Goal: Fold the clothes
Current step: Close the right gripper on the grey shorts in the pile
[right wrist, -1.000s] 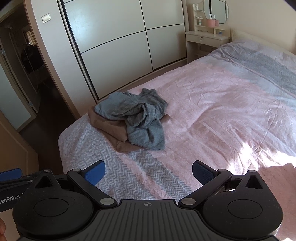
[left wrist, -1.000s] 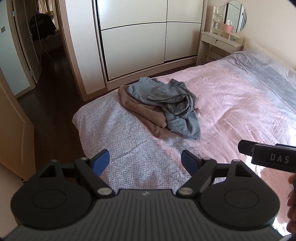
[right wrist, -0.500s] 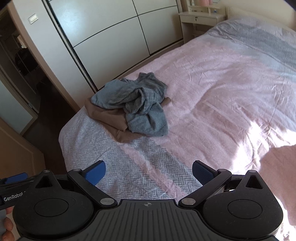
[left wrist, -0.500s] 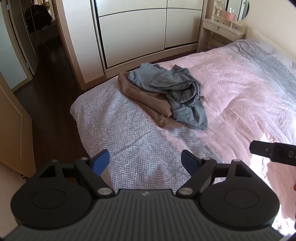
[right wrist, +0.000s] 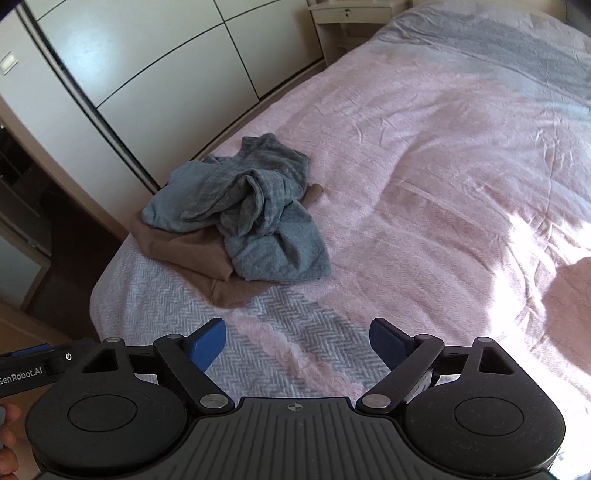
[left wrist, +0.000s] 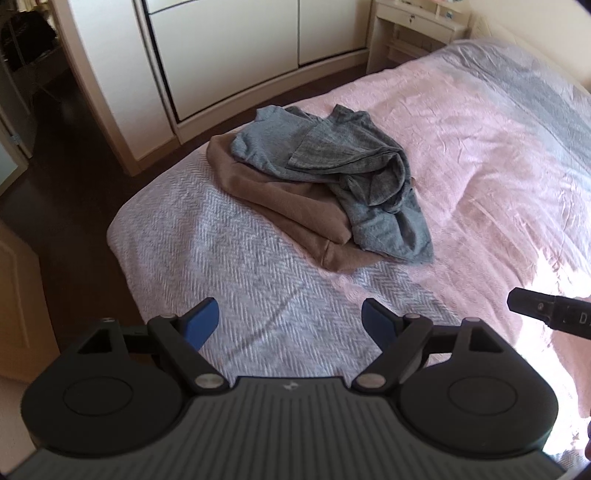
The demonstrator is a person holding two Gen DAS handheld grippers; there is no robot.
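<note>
A crumpled grey-blue garment (left wrist: 343, 173) (right wrist: 255, 214) lies in a heap on top of a folded brown garment (left wrist: 291, 206) (right wrist: 192, 254), near the foot corner of the bed. My left gripper (left wrist: 290, 325) hovers open above the white herringbone blanket (left wrist: 207, 251), short of the pile, nothing between its blue pads. My right gripper (right wrist: 297, 341) is open too, held over the blanket's edge (right wrist: 147, 295), with the pile ahead and to the left. Each view catches the other gripper's body at its side edge.
A pink bedspread (left wrist: 480, 155) (right wrist: 443, 166) covers the wide bed to the right, with a sunlit patch near me. A white sliding wardrobe (left wrist: 221, 48) (right wrist: 147, 55) stands beyond the bed's foot, a small dresser (left wrist: 413, 29) beside it. Dark floor (left wrist: 74, 166) drops off left.
Both grippers have tilted downward and moved closer to the pile of clothes. They stay open, and the clothes have not moved.
</note>
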